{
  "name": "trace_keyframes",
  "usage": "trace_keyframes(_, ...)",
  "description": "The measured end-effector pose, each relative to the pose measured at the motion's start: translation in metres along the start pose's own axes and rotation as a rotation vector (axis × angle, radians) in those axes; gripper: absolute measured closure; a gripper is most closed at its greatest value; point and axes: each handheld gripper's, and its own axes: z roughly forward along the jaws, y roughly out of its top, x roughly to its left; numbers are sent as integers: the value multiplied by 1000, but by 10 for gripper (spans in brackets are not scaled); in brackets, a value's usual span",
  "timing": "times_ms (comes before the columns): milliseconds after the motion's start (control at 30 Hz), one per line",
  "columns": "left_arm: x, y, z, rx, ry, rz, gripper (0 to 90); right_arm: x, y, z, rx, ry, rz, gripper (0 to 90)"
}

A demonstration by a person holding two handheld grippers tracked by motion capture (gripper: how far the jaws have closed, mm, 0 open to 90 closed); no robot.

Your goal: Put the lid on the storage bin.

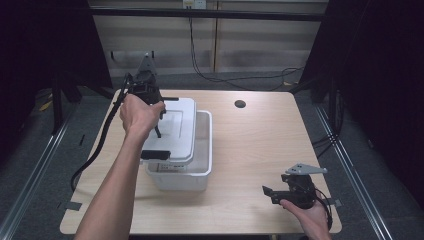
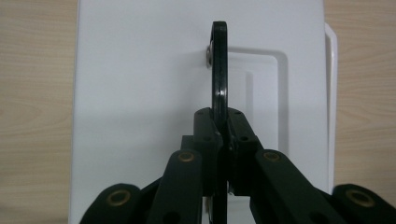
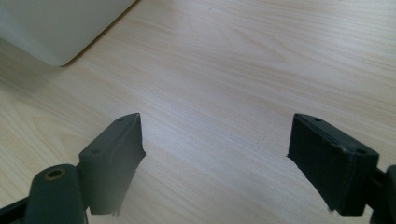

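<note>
A white plastic box [image 1: 202,150] stands left of the table's middle. Its white lid [image 1: 177,127] lies shifted to the left over it, leaving the box's right side uncovered. The lid has a thin black handle [image 2: 219,65] standing up on its top. My left gripper [image 1: 159,131] reaches down from above and is shut on that handle; in the left gripper view both pads [image 2: 205,140] of the left gripper [image 2: 223,126] press its sides. My right gripper [image 1: 267,192] rests low near the table's front right, open, and the right gripper [image 3: 215,154] has bare wood between its jaws.
The box's rim [image 2: 332,93] peeks out past the lid's right edge, and a box corner [image 3: 51,28] lies ahead-left of the right gripper. A black clip [image 1: 156,154] hangs at the lid's near edge. A round hole [image 1: 240,104] sits at the table's back. Cables trail behind.
</note>
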Motion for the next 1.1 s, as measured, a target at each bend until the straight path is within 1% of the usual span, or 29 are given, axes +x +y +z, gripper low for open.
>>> trace_keyframes(33,-3,0,-1,-8,-2,-4,849,0,0,0,0,0,1,174)
trace_keyframes(100,-6,0,-1,4,-3,14,848,0,0,0,0,0,2,174)
trace_keyframes(167,-8,0,-2,1,-1,13,848,0,0,0,0,1,3,174)
trace_keyframes(200,-9,0,-2,9,0,26,849,0,0,0,0,1,3,174)
trace_keyframes(233,-13,-1,-1,5,-3,26,849,0,0,0,2,0,5,173)
trace_keyframes(300,-15,-1,1,10,-10,34,849,0,0,0,2,-1,4,174)
trace_keyframes(367,-17,-1,3,19,-5,43,849,0,0,0,3,-1,3,174)
trace_keyframes(400,-18,-2,4,18,-6,37,849,0,0,0,3,-1,3,174)
trace_keyframes(467,-20,-2,6,20,-12,49,849,0,0,0,3,-1,2,174)
trace_keyframes(500,-20,-3,6,19,-17,47,849,0,0,0,3,-1,4,174)
trace_keyframes(533,-22,-3,7,19,-10,45,849,0,0,0,3,-1,3,174)
trace_keyframes(567,-23,-3,8,27,-9,54,850,0,0,0,4,-2,3,174)
trace_keyframes(600,-23,-4,8,18,-13,52,850,0,0,0,4,-1,4,174)
trace_keyframes(633,-26,-4,10,21,-17,52,850,0,0,0,3,-2,4,174)
trace_keyframes(667,-26,-4,10,20,-22,60,850,0,0,0,3,-1,4,174)
trace_keyframes(700,-28,-5,10,11,-23,58,850,0,0,0,3,-2,4,174)
trace_keyframes(733,-30,-5,12,18,-21,61,850,0,0,0,4,-2,3,174)
trace_keyframes(767,-33,-6,13,15,-14,52,849,0,0,0,4,-2,4,174)
trace_keyframes(800,-34,-7,14,15,-13,61,850,0,0,0,5,-2,3,174)
trace_keyframes(933,-39,-9,19,18,-24,51,850,0,0,0,5,-3,-1,174)
trace_keyframes(967,-42,-11,21,19,-12,39,850,0,0,0,5,-3,2,173)
trace_keyframes(1100,-45,-16,27,11,3,25,850,0,0,0,9,-4,1,174)
